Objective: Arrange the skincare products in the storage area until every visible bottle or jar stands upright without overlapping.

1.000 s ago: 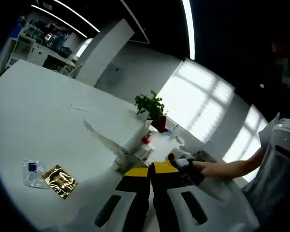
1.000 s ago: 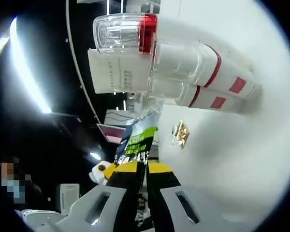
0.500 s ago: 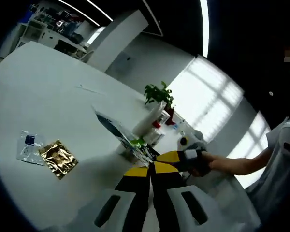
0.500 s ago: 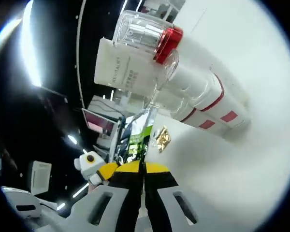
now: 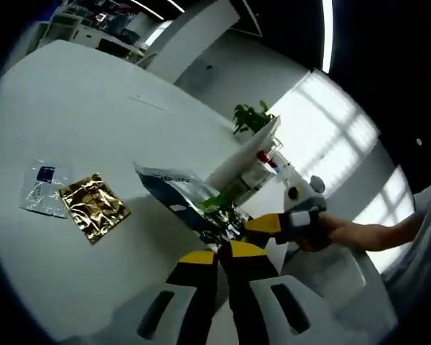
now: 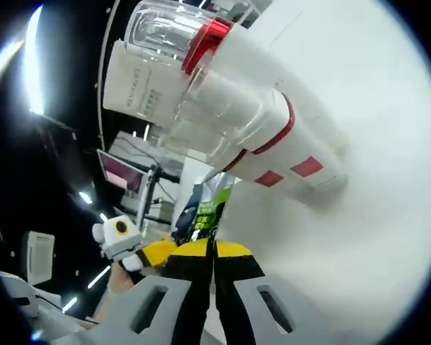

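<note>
left gripper has its yellow-tipped jaws closed; a glossy foil sachet w/ green print runs down to its tips, but whether they pinch it, cannot tell. right gripper also has jaws pressed together, w/ the sachet's green edge rising just ahead of the tips, so prob clamped on it.

to do this step well: keep the sachet pinched low & flat, lift it clear of the bottles ahead before letting go, avoid brushing them.

2 white bottles w/ red bands & clear caps are close ahead of the right tool, beside a white printed box; upright or tilted not clear from the rolled view. a crinkled gold foil packet & a clear sachet w/ blue label lie flat on the white table, left of the left tool.
</note>
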`<action>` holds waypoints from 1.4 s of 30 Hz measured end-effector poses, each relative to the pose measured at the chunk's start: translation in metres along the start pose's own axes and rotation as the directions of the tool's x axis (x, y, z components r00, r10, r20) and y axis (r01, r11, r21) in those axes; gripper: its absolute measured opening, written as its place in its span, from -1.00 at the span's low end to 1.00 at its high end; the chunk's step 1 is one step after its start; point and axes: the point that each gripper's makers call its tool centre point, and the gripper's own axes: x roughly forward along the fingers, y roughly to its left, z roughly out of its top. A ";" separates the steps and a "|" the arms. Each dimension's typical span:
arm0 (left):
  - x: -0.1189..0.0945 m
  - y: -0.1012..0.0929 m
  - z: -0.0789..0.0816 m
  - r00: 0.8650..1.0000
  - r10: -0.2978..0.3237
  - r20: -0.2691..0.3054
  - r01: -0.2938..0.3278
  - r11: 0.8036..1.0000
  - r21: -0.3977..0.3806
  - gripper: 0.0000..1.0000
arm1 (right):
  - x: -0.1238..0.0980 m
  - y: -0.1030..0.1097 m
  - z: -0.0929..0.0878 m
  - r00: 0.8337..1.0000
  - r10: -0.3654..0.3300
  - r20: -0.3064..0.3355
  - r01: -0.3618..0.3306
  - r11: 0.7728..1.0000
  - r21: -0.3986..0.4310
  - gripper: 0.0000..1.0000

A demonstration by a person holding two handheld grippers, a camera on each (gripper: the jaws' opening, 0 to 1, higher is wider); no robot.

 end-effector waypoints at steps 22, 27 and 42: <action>0.009 0.022 -0.028 0.989 0.110 -0.098 -0.095 0.984 0.150 -0.62 | 0.012 -0.023 0.000 0.998 -0.063 -0.011 0.064 0.997 0.037 -0.98; 0.003 0.030 -0.020 0.988 0.138 -0.074 -0.122 0.976 0.180 -0.50 | 0.014 -0.025 -0.001 0.997 -0.070 -0.014 0.070 0.997 0.029 -0.98; 0.027 0.022 0.014 0.989 0.145 -0.042 -0.104 0.856 0.507 -0.08 | 0.013 -0.037 0.000 0.995 -0.101 0.000 0.101 0.994 0.047 -0.98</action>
